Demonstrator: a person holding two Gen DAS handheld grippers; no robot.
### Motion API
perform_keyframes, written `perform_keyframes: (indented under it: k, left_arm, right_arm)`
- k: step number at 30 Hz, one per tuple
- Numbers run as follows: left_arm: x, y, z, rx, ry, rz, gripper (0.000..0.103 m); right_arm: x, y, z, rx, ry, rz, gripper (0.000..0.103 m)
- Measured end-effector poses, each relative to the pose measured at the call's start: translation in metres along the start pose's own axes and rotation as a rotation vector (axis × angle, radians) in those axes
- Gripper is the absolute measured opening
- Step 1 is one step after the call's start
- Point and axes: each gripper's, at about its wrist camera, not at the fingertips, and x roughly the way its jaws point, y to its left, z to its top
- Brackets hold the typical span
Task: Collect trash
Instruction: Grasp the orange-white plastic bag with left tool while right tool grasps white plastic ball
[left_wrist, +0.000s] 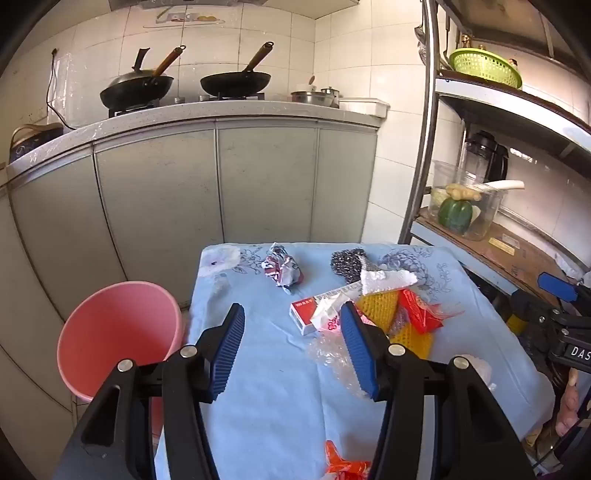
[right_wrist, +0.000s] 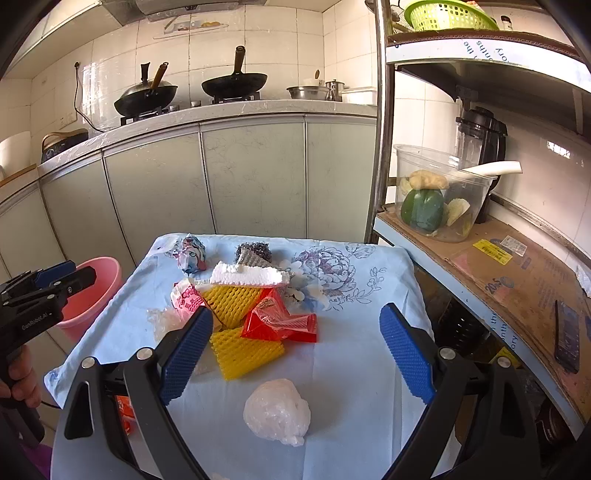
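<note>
Trash lies piled on a blue cloth-covered table (left_wrist: 266, 369): a crumpled wrapper (left_wrist: 282, 267), a red and white carton (left_wrist: 314, 310), white foam (right_wrist: 249, 275), yellow foam netting (right_wrist: 243, 350), a red plastic wrapper (right_wrist: 280, 321), clear plastic film (left_wrist: 332, 354) and a white crumpled plastic ball (right_wrist: 277, 411). A pink bin (left_wrist: 118, 328) stands on the floor left of the table. My left gripper (left_wrist: 291, 350) is open and empty above the table, left of the pile. My right gripper (right_wrist: 295, 347) is open and empty, above the netting and ball.
A steel scourer (left_wrist: 347, 262) lies at the table's far side. A kitchen counter (left_wrist: 221, 114) with woks stands behind. A metal shelf rack (right_wrist: 480, 251) with a clear tub of vegetables (right_wrist: 439, 192) stands close on the right.
</note>
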Motion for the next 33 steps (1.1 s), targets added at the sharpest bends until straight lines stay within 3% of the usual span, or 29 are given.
perform_keyframes:
  k: [9,18,21,28,33]
  left_arm:
    - [-0.007,0.014,-0.014,0.019,0.064,-0.142,0.056]
    - [-0.004,0.015,-0.053,0.146,0.25,-0.349,0.057]
    - [-0.007,0.012,-0.067,0.138,0.35,-0.422,0.058]
    - [-0.003,0.001,-0.085,0.199,0.436,-0.461,0.058]
    - [0.007,0.0,-0.092,0.217,0.473,-0.431,0.055]
  right_arm:
    - [-0.011,-0.008,-0.015,0.002,0.025,-0.023,0.092]
    - [-0.013,-0.021,-0.036,0.024,0.091,-0.01,0.092]
    - [-0.01,-0.022,-0.043,0.028,0.114,0.0,0.092]
    - [-0.005,-0.02,-0.051,0.028,0.156,0.037,0.092]
    - [0.001,-0.013,-0.054,0.013,0.182,0.059,0.092]
